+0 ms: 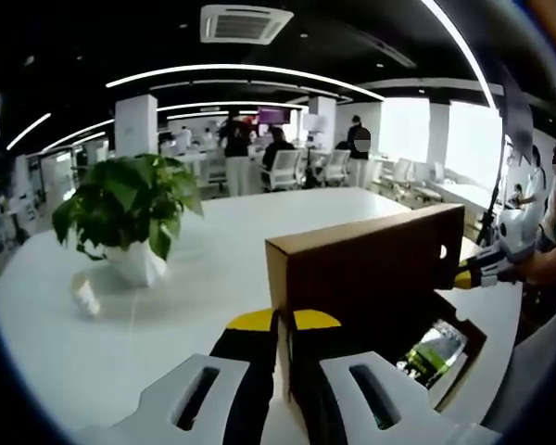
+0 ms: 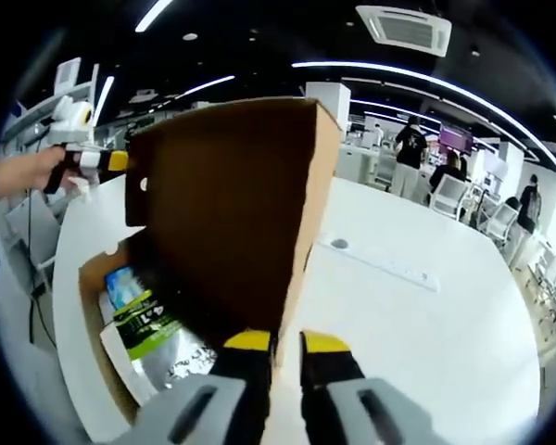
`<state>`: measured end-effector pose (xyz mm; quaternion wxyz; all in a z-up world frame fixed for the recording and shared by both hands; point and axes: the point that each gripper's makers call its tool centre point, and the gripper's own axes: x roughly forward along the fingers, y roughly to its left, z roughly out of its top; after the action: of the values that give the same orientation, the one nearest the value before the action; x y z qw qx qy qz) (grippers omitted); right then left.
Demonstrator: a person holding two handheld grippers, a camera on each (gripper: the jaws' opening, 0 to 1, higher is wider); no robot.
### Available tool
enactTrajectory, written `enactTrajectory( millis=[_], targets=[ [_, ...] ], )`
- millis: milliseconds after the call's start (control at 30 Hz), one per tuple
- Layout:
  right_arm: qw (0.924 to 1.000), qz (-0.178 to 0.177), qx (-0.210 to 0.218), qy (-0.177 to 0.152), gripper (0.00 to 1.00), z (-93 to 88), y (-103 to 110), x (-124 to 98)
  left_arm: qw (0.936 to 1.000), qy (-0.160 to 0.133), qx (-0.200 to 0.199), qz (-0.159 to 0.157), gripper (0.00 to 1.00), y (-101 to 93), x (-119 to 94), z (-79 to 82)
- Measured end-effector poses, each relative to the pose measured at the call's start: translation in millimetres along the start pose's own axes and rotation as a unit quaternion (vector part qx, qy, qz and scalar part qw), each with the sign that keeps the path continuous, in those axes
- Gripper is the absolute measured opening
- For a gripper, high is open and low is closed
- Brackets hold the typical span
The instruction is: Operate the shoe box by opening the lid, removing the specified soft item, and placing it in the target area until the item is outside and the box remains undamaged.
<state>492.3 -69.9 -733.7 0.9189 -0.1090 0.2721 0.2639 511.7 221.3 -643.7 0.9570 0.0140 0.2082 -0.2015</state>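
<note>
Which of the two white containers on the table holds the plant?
The larger round white pot under the green leaves; the small white cup beside it holds none.

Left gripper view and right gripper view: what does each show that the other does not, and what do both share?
Left gripper view: a potted plant on the table. Right gripper view: a long white strip on the table. Shared: the open box, its raised lid, the green-labelled pouch inside, and the left gripper and right gripper on the lid's ends.
</note>
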Motion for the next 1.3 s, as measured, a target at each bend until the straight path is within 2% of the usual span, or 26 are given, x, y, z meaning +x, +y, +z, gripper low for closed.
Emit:
enactTrajectory(
  millis=[267,733,1300],
  targets=[
    [0.9999,0.003,-0.011,0.006,0.00,0.5,2.3,6.7,1.0000,0.000,-0.003,0.000,0.03,6.3,8.2,1.1],
    [0.9995,0.003,-0.030,0.011,0.00,1.6,-1.6,8.9,1.0000,0.004,0.002,0.001,0.03,4.9,11.6,0.5],
    [0.9989,0.004,-0.046,0.010,0.00,2.0,-3.1,11.1,0.9988,0.048,-0.009,0.004,0.04,2.8,10.8,-39.6]
  ],
)
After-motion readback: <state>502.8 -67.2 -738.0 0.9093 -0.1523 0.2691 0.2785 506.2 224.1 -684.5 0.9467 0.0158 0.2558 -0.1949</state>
